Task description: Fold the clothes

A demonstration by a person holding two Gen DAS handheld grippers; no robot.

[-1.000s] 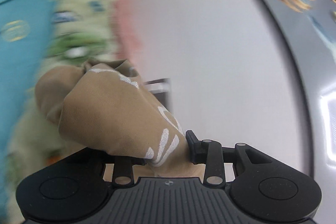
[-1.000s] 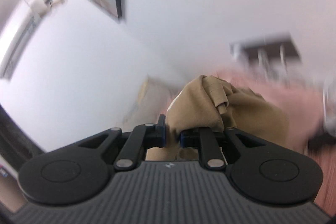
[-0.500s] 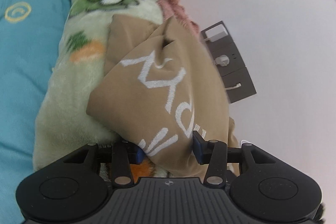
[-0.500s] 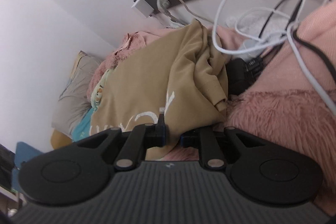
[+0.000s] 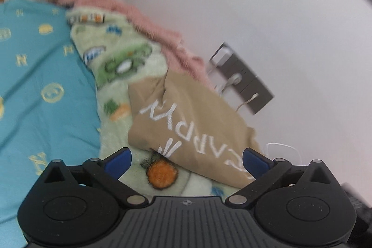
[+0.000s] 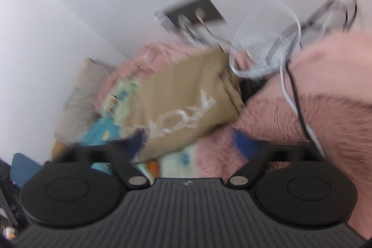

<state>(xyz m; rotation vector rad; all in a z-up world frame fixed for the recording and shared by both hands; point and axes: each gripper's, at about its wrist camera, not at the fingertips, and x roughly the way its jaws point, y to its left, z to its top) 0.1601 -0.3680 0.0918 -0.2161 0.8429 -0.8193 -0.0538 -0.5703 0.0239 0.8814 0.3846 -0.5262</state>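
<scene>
The left gripper (image 5: pixel 186 158) and the right gripper (image 6: pixel 188 143) are both opening, jaws wide apart, pressing on nothing. The folded tan garment (image 5: pixel 186 122) lies just ahead of both, on the green fleece blanket (image 5: pixel 121 76)

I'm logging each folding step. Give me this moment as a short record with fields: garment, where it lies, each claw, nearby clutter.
garment: tan garment with white lettering, bunched
lies on: green cartoon blanket, beside pink fluffy blanket
left claw: jaws opening, clear of the cloth
right claw: jaws opening, blurred, nothing gripped
clutter: white cables, wall socket
</scene>
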